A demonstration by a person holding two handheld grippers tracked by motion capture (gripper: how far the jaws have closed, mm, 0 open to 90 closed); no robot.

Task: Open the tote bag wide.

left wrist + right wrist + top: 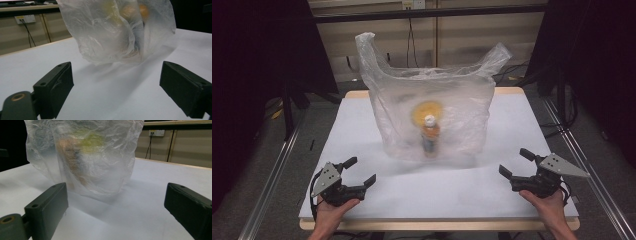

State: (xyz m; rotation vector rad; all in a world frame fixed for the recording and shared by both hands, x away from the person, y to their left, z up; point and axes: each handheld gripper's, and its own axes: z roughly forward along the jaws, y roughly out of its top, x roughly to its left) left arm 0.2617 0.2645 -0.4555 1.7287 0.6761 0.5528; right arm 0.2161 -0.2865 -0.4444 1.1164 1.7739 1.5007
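Note:
A clear plastic bag [432, 107] stands upright in the middle of the white table [362, 130], its two handles raised. Inside it an orange bottle with a white cap [430, 134] stands in front of a yellow round thing [428, 112]. The bag [112, 27] looms ahead in the left gripper view, and the bag [85, 155] in the right gripper view too. My left gripper [360, 171] rests near the front left, open and empty. My right gripper [516, 162] sits at the front right, open and empty. Both point toward the bag, apart from it.
The table's front edge [437, 222] lies just under both hands. Metal rails [272, 175] run along the floor on both sides. A wall with a socket and cable [152, 135] stands behind the table. Dark stands [287, 110] flank the far corners.

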